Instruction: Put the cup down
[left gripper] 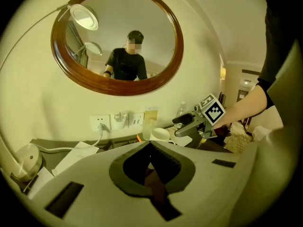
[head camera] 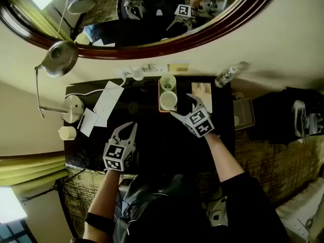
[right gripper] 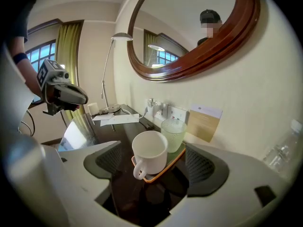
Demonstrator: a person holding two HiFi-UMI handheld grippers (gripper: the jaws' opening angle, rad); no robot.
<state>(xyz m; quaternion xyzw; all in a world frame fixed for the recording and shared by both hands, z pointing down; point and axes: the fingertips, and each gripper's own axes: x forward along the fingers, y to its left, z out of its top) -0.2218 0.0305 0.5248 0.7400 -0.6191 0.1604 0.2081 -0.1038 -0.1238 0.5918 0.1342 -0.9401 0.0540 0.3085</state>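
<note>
Here, a white cup (right gripper: 149, 150) stands upright on the near end of a small orange-rimmed tray (right gripper: 163, 173), its handle turned toward the near left. The tray sits at the far middle of a dark, glossy desk (head camera: 167, 146), close to the wall. On the tray's far end, just beyond the cup, stands a pale green ribbed glass (right gripper: 173, 134); whether the two touch cannot be told.

The right gripper (head camera: 182, 105) hangs just near and right of the tray with its jaws spread wide. In the right gripper view the cup shows in the gap between them, but neither pad (right gripper: 201, 167) touches it, and the gripper grasps nothing.

The left gripper (head camera: 129, 128) hovers over the near left part of the desk, well apart from the tray. Its jaws are pressed together, with nothing between them.

Left of the tray, sheets of white paper (head camera: 107, 103) lie on the desk beside the round base of a desk lamp (head camera: 73, 108). A row of wall sockets (head camera: 136, 72) and a standing card (right gripper: 204, 122) line the wall behind the tray, and a clear plastic bottle (head camera: 225, 76) stands at the far right corner. Above hangs an oval, wood-framed mirror (head camera: 152, 49), which reflects the person and both grippers.
</note>
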